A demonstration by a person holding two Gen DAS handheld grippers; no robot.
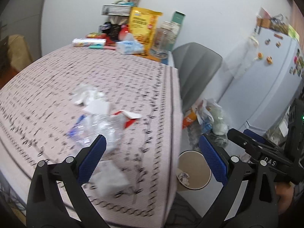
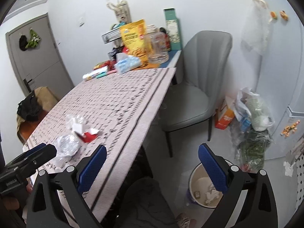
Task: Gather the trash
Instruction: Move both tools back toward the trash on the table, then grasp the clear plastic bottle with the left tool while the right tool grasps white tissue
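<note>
Both grippers gape wide, holding nothing: left gripper [image 1: 152, 152] over the crushed clear plastic bottle [image 1: 98, 127] on the pink patterned tablecloth [image 1: 123, 79], right gripper [image 2: 152, 161] above the round bin [image 2: 199, 188].

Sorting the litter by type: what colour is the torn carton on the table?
Red and white; the torn carton shows best in the right wrist view.

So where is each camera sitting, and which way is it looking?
Left wrist: on the left gripper, above the table, facing the crushed bottle; own blue fingers and right gripper show.
Right wrist: on the right gripper, past the table edge, facing the chair and bin; left gripper shows.
Both share table, bottle, bin, chair.
</note>
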